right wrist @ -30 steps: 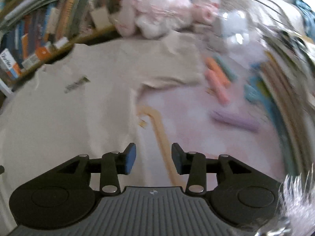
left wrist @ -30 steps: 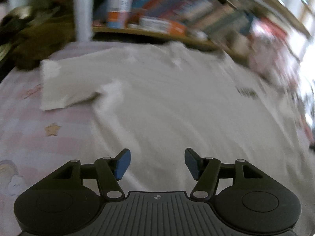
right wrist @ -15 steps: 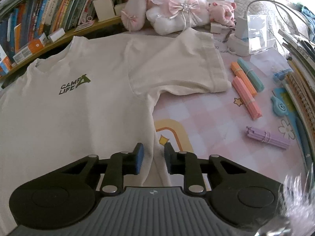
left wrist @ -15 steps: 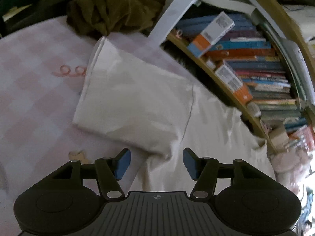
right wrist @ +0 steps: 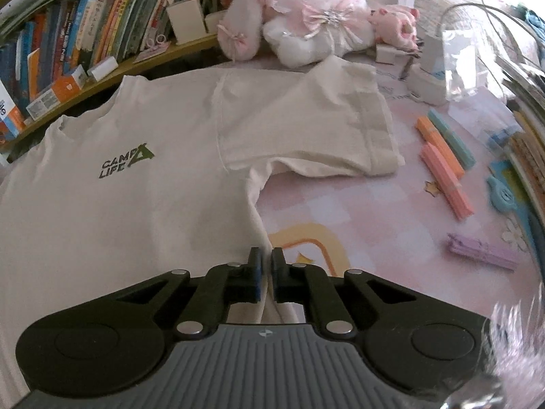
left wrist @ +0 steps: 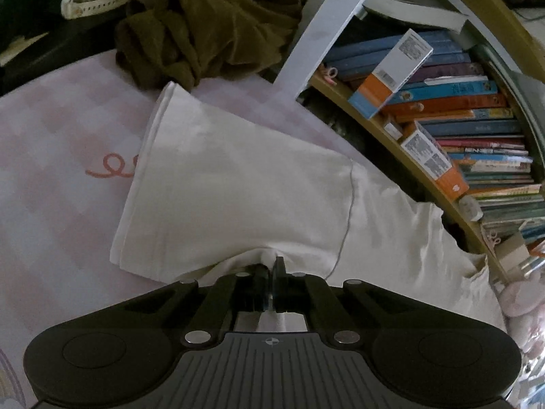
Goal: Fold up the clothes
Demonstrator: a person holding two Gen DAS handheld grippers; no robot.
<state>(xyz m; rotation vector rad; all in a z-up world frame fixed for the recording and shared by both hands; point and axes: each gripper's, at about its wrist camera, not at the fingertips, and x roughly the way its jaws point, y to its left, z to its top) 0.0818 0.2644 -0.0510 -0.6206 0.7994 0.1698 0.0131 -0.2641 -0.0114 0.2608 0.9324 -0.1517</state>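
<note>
The shirt lies flat and face up on the pink checked mat, collar at the far edge against the bookshelf, body running toward the cameras, so its long axis goes near to far. Each sleeve sticks out sideways: the right sleeve toward the plush rabbit and pens, the left sleeve toward a brown garment.

Both grippers sit at the side seams just below the armpits. The left gripper is clamped on a pinch of cloth where the left sleeve meets the body; the fabric bunches up around its tips. The right gripper has its jaws drawn together on the shirt's right side edge, with cloth running between them.

With one side seam in each hand, the likely next move is lifting and carrying cloth inward or far-to-near across the body. The body itself is clear in the middle. To the right, the orange pens and purple clip lie on the mat near the sleeve, well apart from the side edge. On the left, bare mat lies beside the sleeve; the brown garment touches its far corner.
</note>
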